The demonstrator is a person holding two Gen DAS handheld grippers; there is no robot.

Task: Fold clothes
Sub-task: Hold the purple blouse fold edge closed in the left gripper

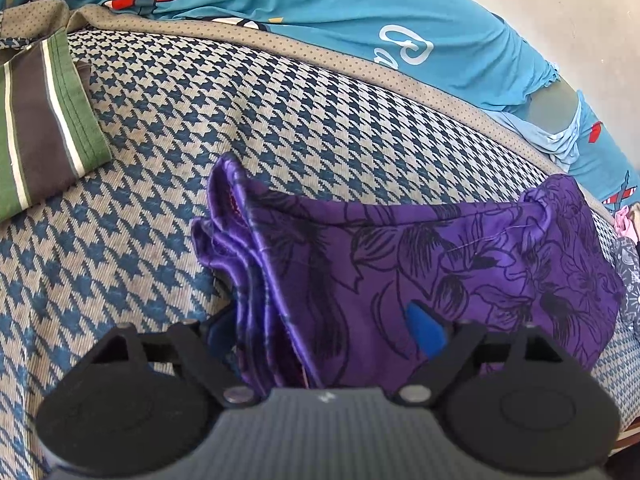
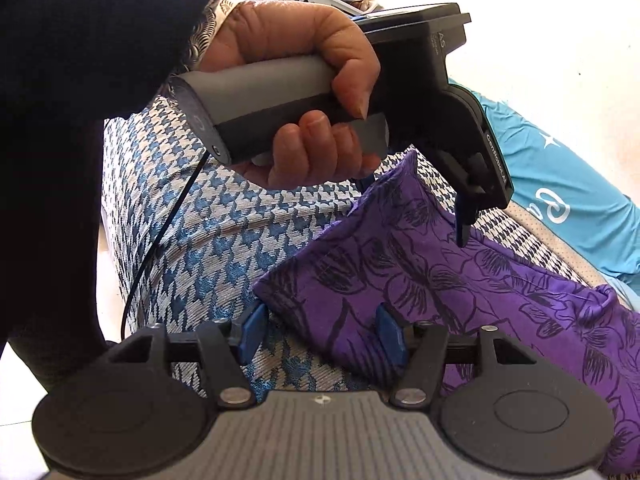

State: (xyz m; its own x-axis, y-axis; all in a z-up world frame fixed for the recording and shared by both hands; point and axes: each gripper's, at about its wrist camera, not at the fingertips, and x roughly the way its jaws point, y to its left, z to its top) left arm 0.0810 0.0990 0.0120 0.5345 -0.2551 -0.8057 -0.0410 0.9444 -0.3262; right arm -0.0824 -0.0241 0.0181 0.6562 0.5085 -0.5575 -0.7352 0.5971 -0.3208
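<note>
The purple floral garment (image 1: pixel 420 264) lies folded on the blue-and-white houndstooth cover (image 1: pixel 200 128), its stacked satin edges bunched between the jaws of the left gripper (image 1: pixel 324 330). Those jaws stand spread wide around the folds; one blue pad sits on top of the cloth, the other is half hidden beside the layers, so whether either presses is hard to say. The right gripper (image 2: pixel 320 334) has its jaws parted too, straddling a corner of the same garment without clearly pinching it. Beyond its jaws, a hand (image 2: pixel 304 92) grips the other tool's grey handle. Ahead of the left jaws lie a green striped cloth (image 1: pixel 44 120) and turquoise printed fabric (image 1: pixel 320 12).
</note>
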